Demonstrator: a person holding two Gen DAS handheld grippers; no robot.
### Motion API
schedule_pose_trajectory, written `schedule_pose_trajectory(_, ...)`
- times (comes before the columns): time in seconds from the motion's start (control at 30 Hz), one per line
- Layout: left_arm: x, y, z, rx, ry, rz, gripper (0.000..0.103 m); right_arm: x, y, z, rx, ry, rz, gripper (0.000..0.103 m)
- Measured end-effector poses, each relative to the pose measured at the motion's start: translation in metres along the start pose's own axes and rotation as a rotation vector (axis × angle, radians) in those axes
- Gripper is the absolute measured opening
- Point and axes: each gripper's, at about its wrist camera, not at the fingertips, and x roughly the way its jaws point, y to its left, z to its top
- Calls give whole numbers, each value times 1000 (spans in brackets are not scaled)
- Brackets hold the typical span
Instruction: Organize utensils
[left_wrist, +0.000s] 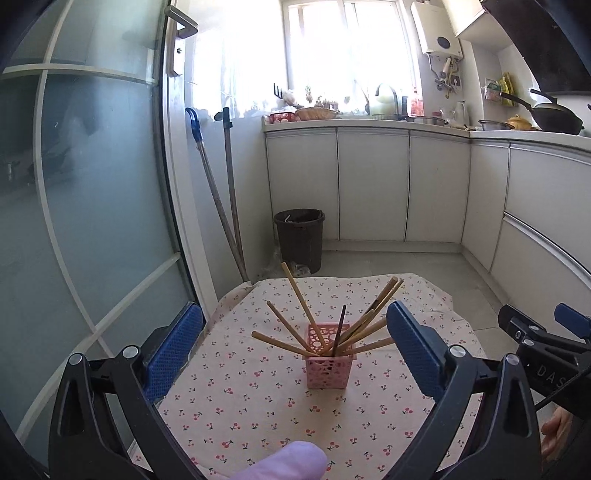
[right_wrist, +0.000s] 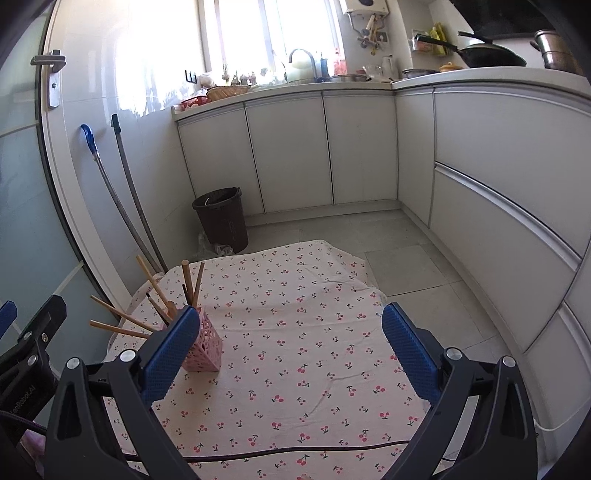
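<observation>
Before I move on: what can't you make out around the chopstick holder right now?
- Pink holder: right wrist view, near side hidden by a blue pad.
- Chopsticks: left wrist view, lower ends hidden inside the holder; exact count unclear.
- Tablecloth: near edge cut off by both frames.

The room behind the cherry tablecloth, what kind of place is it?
Most likely a home kitchen: white base cabinets under a counter, a sink faucet by the window, and a black wok.

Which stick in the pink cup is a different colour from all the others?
The dark brown chopstick, standing almost straight up in the middle of the pink holder. The other chopsticks are light tan and fan outward.
</observation>
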Motion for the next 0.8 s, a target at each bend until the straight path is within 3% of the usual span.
schedule_pose_trajectory(0.8,9,-4,-5,14,41,-6,96,9,11,-7,-28,28,24,96)
